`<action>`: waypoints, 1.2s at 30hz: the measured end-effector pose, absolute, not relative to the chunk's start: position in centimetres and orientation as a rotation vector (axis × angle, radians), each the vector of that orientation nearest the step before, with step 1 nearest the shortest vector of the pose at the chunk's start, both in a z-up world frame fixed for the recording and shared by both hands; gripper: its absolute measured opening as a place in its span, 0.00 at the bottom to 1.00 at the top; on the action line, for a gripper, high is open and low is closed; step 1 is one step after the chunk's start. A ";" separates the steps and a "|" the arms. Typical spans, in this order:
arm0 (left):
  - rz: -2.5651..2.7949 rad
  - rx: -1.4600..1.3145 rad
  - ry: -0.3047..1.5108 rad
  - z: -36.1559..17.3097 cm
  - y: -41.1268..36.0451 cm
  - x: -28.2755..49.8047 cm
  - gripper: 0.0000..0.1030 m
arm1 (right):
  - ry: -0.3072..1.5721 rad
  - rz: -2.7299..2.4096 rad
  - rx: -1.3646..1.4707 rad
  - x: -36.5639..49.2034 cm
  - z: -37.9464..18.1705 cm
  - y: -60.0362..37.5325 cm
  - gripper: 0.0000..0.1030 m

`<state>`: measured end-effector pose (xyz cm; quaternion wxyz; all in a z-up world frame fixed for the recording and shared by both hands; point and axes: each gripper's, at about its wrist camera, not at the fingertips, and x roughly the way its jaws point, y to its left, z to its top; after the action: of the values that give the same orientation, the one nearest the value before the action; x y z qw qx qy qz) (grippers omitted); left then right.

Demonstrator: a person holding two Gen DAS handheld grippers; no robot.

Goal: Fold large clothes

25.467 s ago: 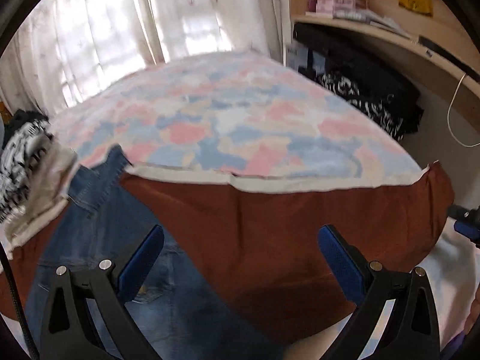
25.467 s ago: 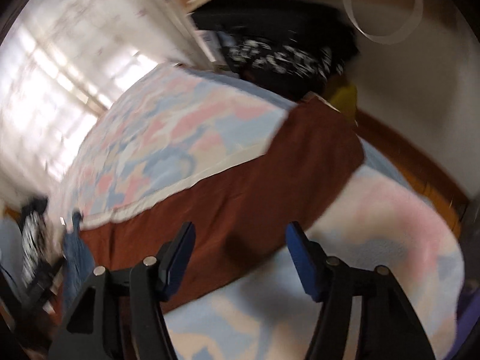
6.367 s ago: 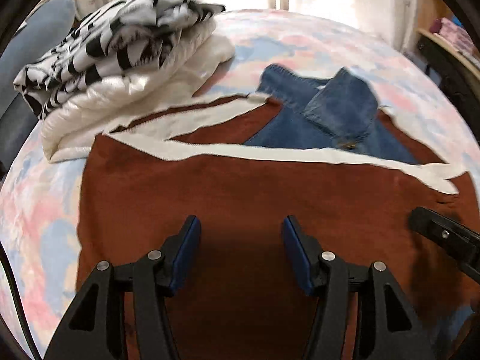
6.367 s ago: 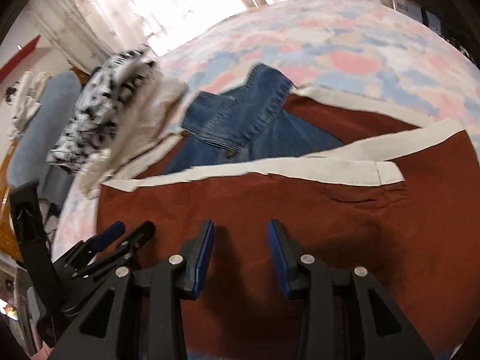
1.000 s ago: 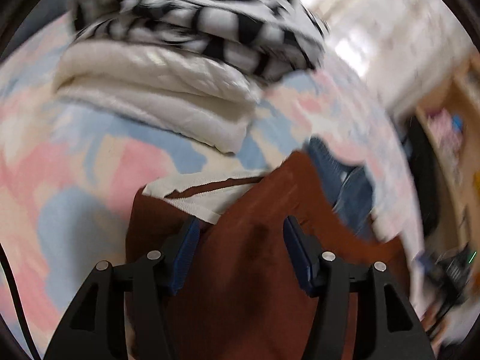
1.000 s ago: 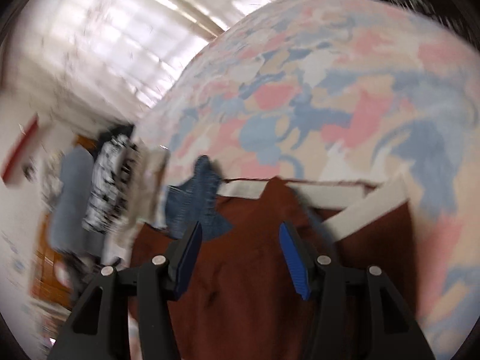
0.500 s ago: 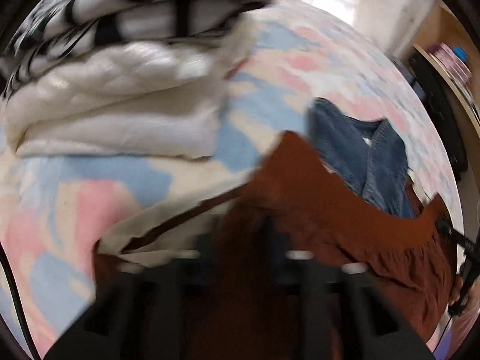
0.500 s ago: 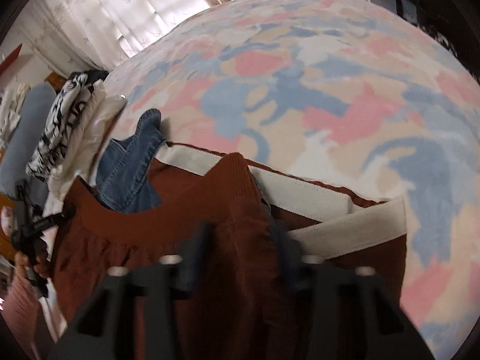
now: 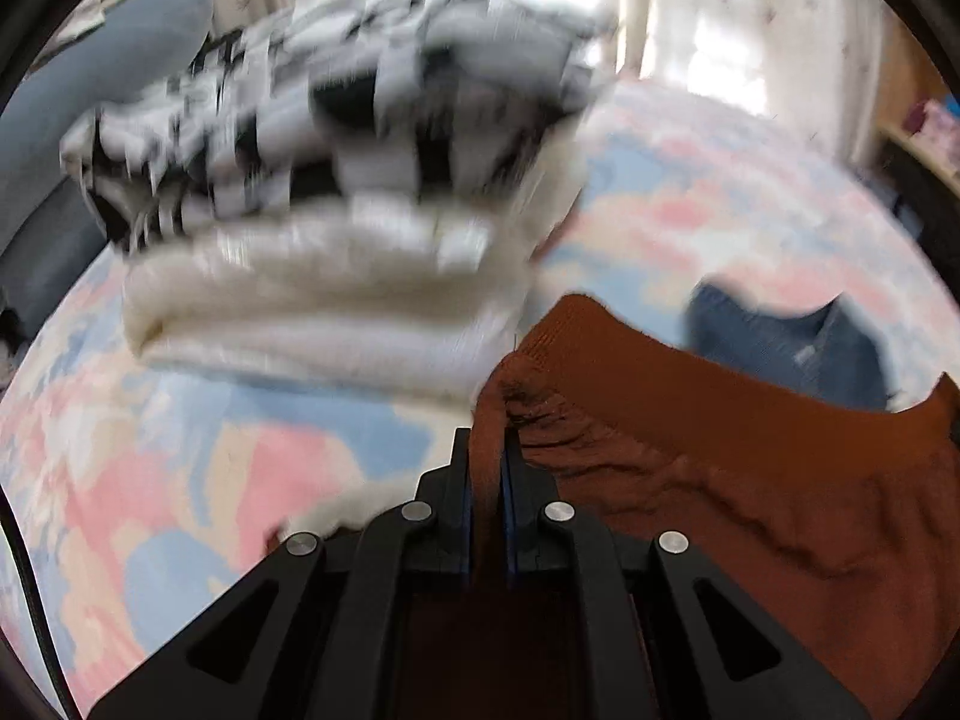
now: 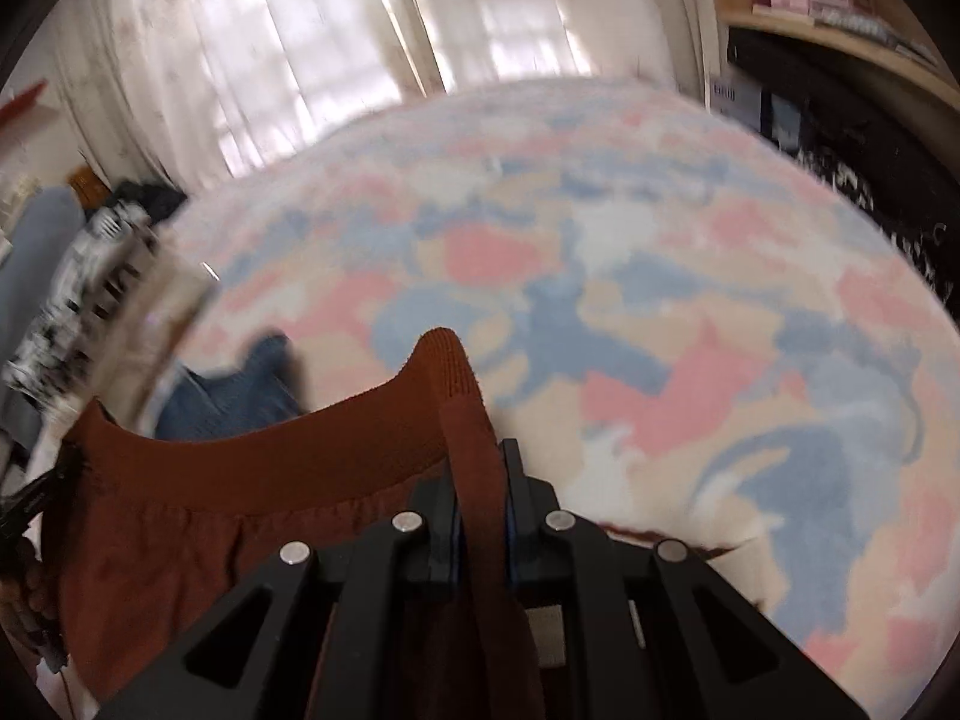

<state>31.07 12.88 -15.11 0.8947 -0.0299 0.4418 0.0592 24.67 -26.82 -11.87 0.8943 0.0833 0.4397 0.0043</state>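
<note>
Rust-brown garment (image 9: 750, 480) clamped in both tongs (image 9: 487, 450) (image 10: 480, 468) hides their blue pads.

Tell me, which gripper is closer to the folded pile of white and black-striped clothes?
The left. The left gripper, shut on the rust-brown garment's waistband, sits just in front of the folded pile. The right gripper clamps the waistband's other end, with the pile far off to its left.

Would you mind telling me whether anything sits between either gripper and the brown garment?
Nothing visible does. The left gripper and right gripper are each shut directly on the ribbed band of the brown garment; the jeans lie beyond it.
</note>
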 end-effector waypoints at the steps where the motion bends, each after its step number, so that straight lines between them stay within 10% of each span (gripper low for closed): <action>1: 0.139 -0.065 0.932 -15.9 13.1 31.1 0.06 | 0.920 0.007 0.171 24.7 -12.8 -26.8 0.09; 12: 0.171 -0.105 0.888 -18.2 13.7 29.8 0.09 | 0.869 0.041 0.094 26.1 -14.5 -25.9 0.16; 17: 0.156 -0.095 0.922 -17.1 14.1 29.5 0.19 | 0.899 0.011 0.110 25.6 -13.5 -26.3 0.42; 21: 0.136 -0.086 0.927 -15.0 14.3 28.3 0.34 | 0.904 0.008 0.144 23.7 -11.2 -26.6 0.42; 36: -0.188 -0.045 0.931 -11.0 2.2 24.3 0.28 | 0.877 0.294 0.122 17.4 -8.5 -13.5 0.42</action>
<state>24.30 2.23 -11.00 0.8891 -0.0217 0.4481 -0.0903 17.45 -13.55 -8.46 0.8931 0.0586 0.4229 0.1417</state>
